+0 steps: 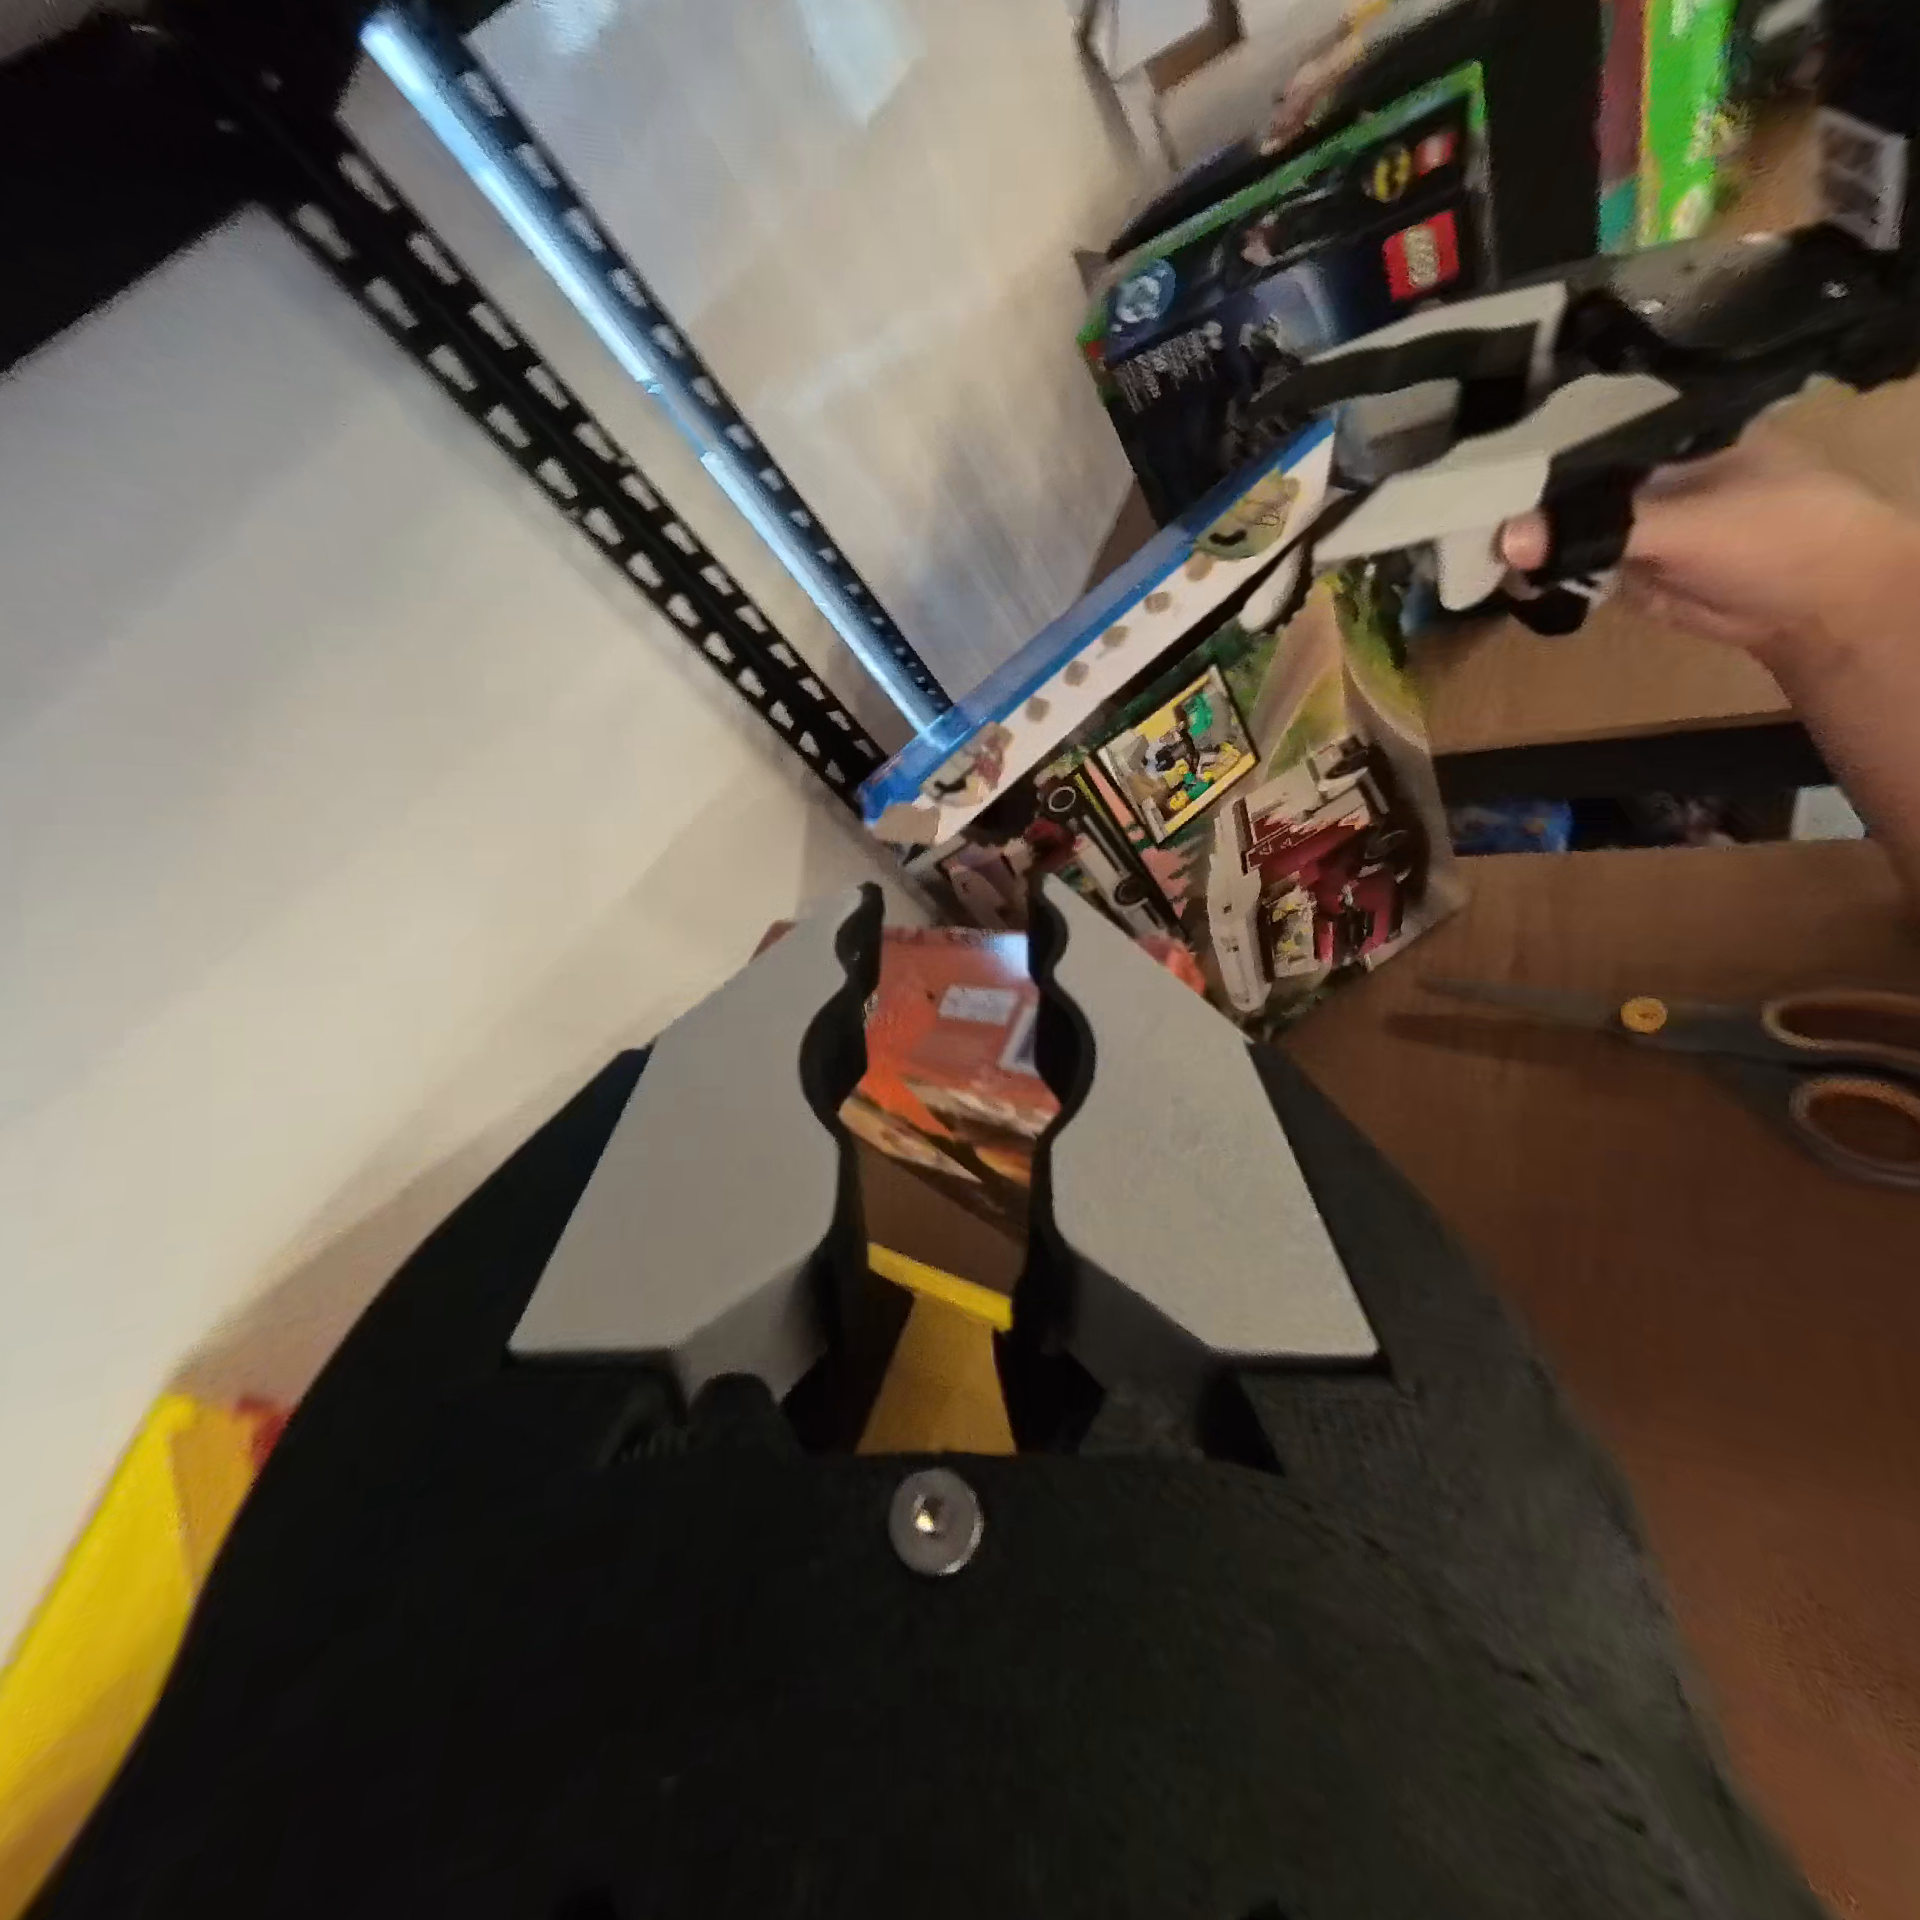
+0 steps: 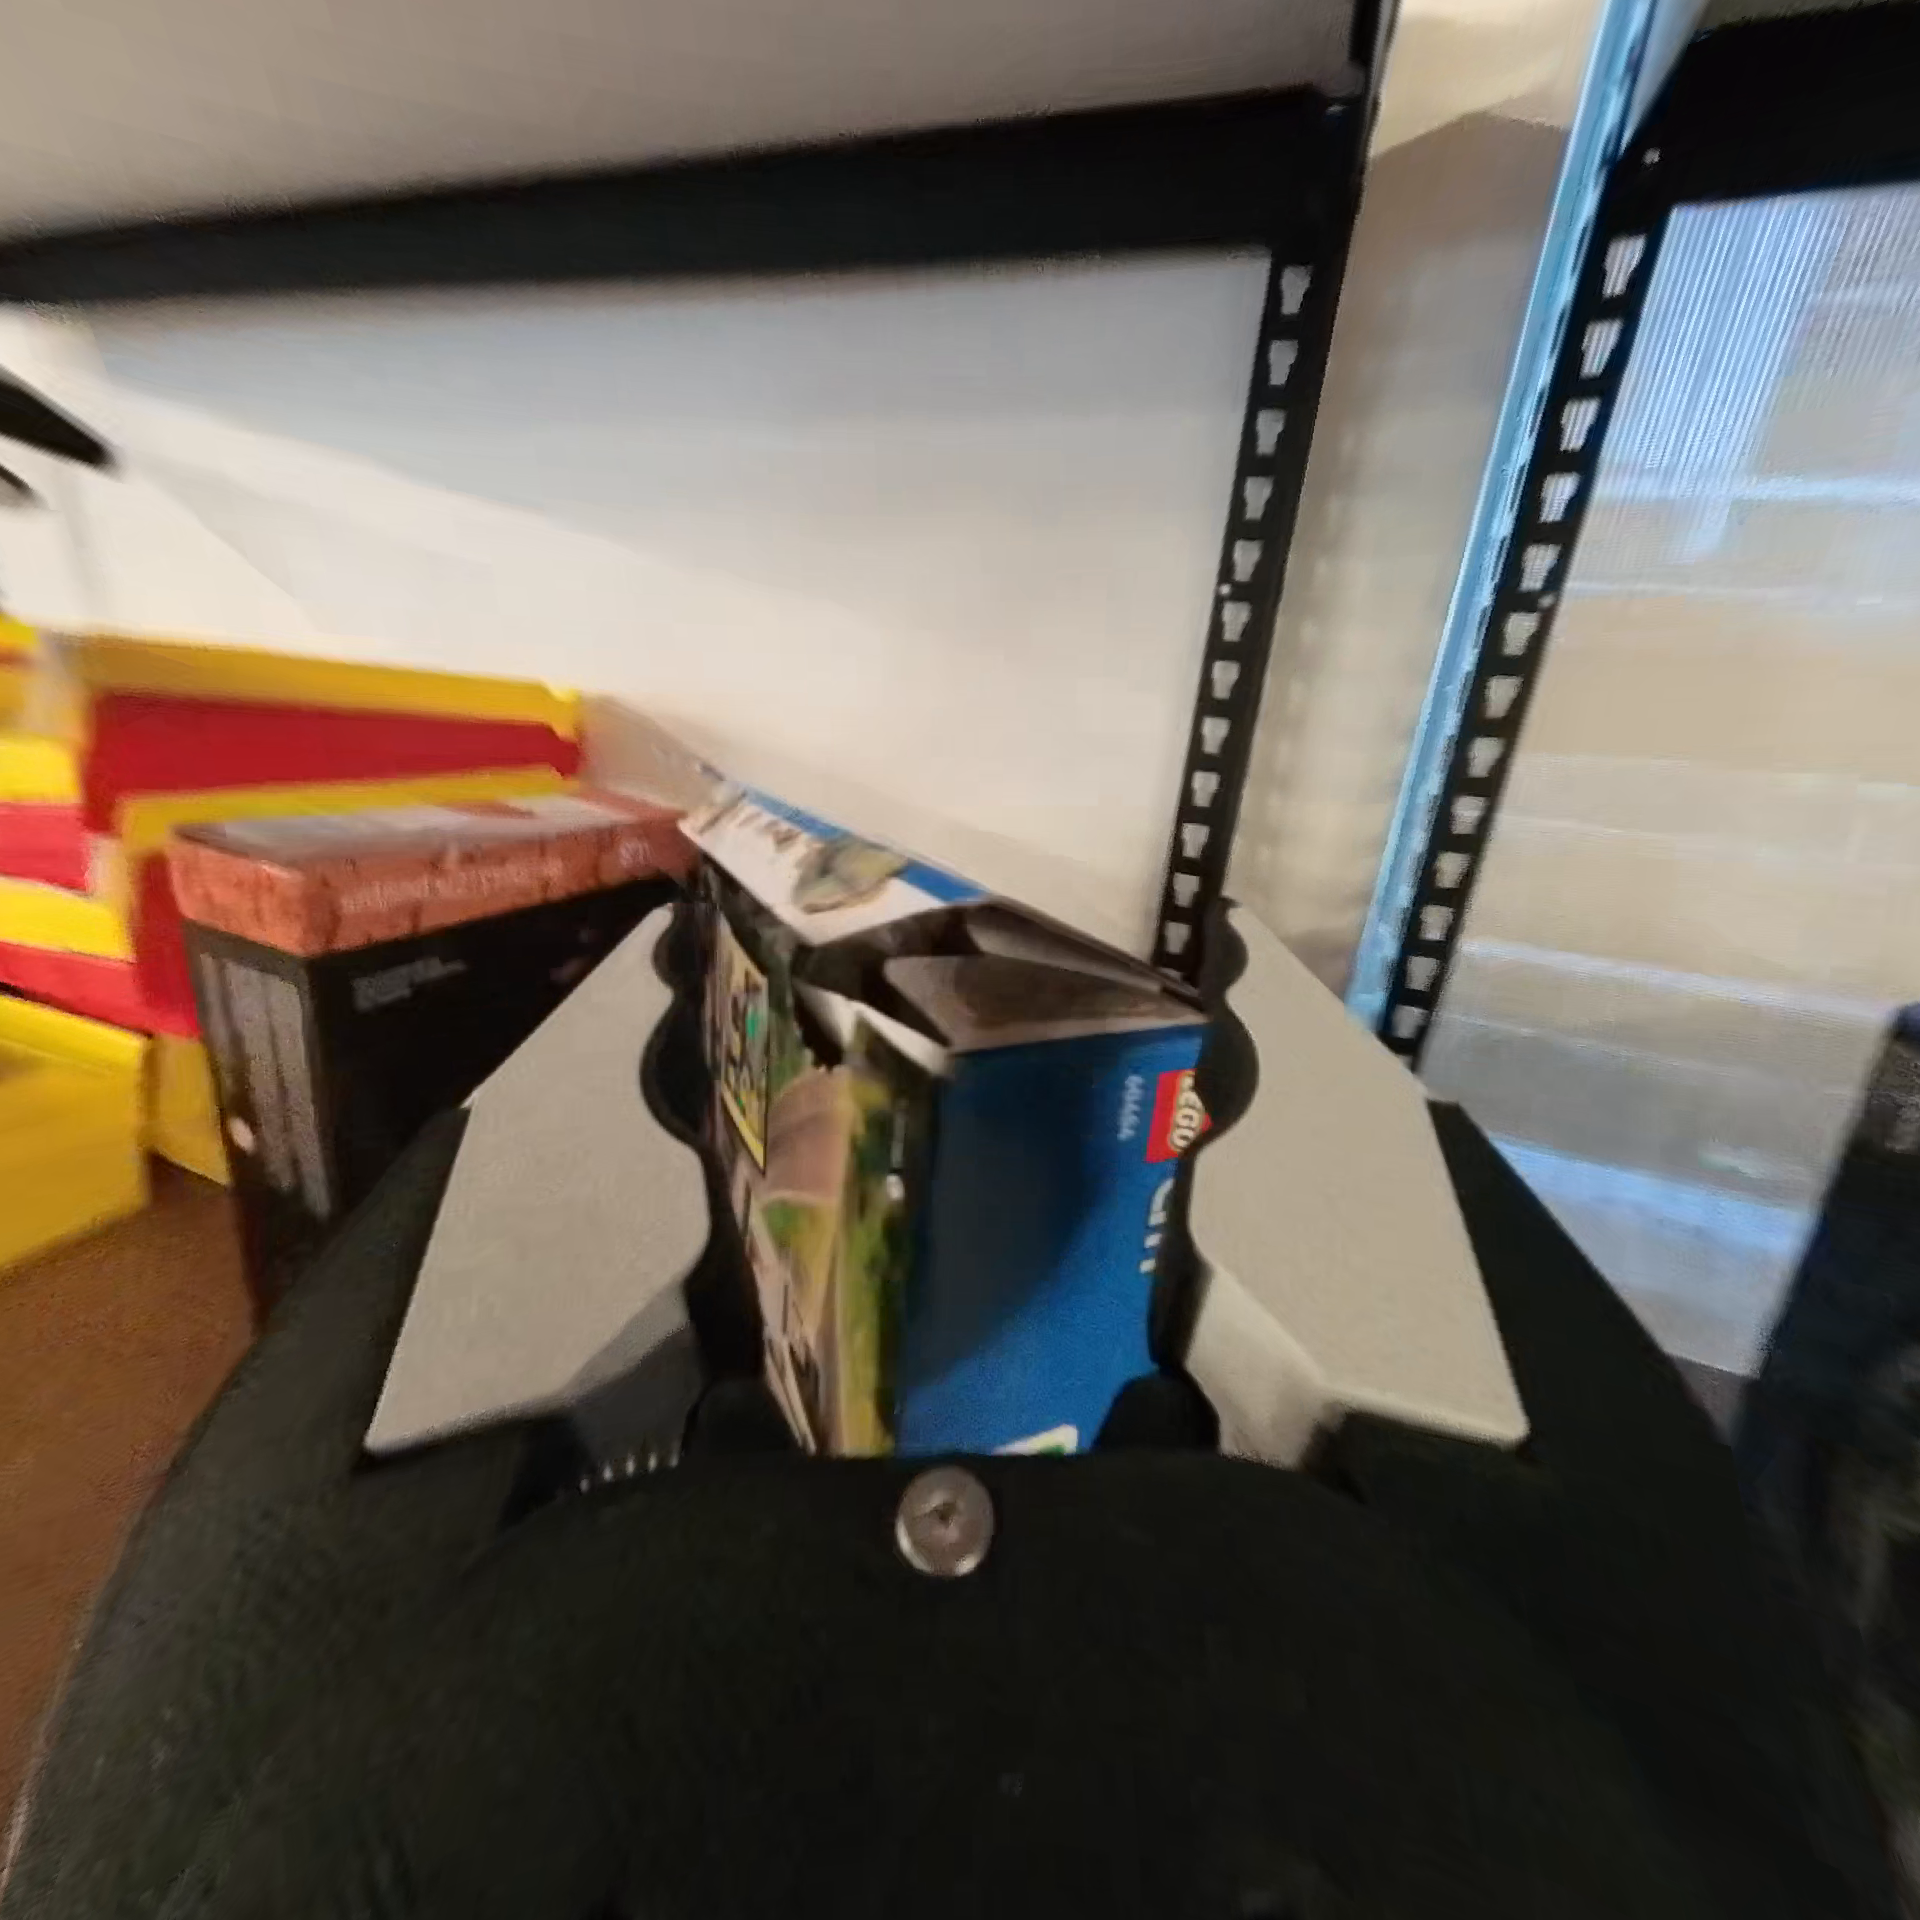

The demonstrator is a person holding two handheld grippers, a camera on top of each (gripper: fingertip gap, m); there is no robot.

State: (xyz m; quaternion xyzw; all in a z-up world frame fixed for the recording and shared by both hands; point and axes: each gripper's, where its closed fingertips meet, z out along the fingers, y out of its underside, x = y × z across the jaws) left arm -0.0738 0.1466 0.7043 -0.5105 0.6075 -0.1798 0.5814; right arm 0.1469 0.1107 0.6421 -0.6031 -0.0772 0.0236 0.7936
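A black slotted shelf post [image 2: 1236, 623] stands against the white wall. Just in front of it, an opened blue toy box [image 2: 997, 1195] stands on the brown shelf board [image 1: 1662, 1351], its top flap [image 1: 1101, 634] lifted. The right gripper [image 2: 940, 1049] has its fingers clenched on the box's sides. The left gripper [image 1: 951, 997], left of the box, is released and holds nothing. Scissors [image 1: 1766, 1049] lie well right of the box.

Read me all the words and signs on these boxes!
I can't copy writing out; here is where it sits.
Blue box in the right hand-held gripper: red square logo, white print.
Dark green-edged box: red logo, yellow badge.
Black box, brick-red top: small print, blurred.
Orange box: white label, blurred.
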